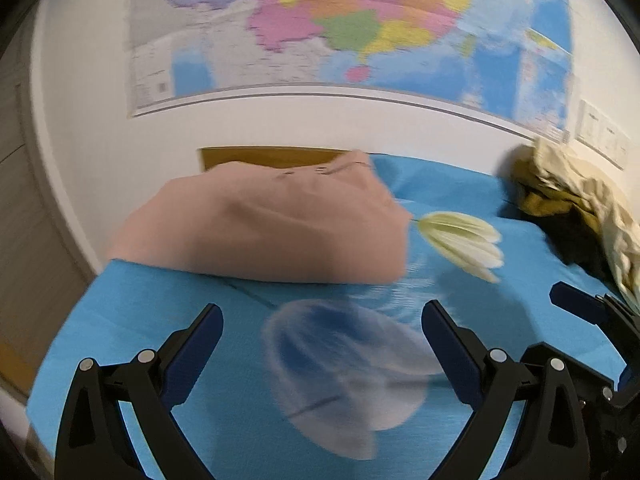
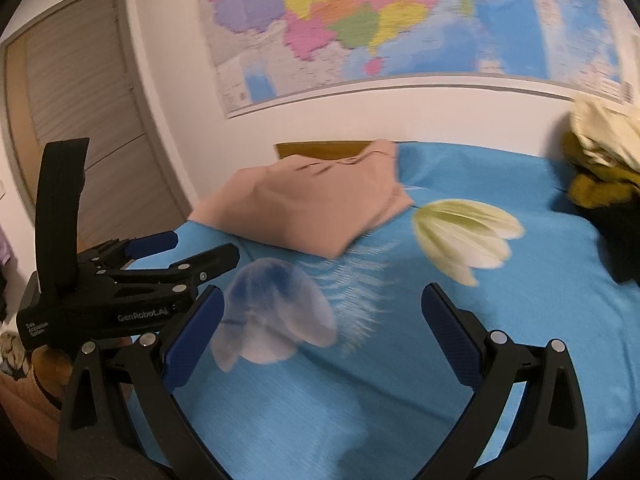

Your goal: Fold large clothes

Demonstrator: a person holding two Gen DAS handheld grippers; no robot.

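Nearest in each wrist view is the tool itself. The left hand-held gripper (image 1: 322, 322) has its jaws spread wide with nothing between them, only the blue bedsheet (image 1: 140, 312) below. The right hand-held gripper (image 2: 322, 304) is likewise spread and empty. Both hover side by side over the bed's near edge, which suggests that neither is committed to a grasp yet and each is free to reach for cloth.

In the right wrist view the left tool shows at about 9 o'clock, its jaws also apart; in the left wrist view the right tool's blue tip pokes in at 3 o'clock.

Farther out, at about 11 o'clock in both views, lies a pink garment (image 1: 264, 228), apparently already folded into a compact slab and pushed toward the far left part of the bed, probably to leave the middle free. A printed tulip (image 2: 468, 236) on the sheet sits just right of it.

At 2 o'clock, against the wall, a heap of unfolded clothes (image 2: 600, 152), cream over mustard and dark, waits; it is likely the next source.

Beyond hangs a wall map (image 1: 340, 20).
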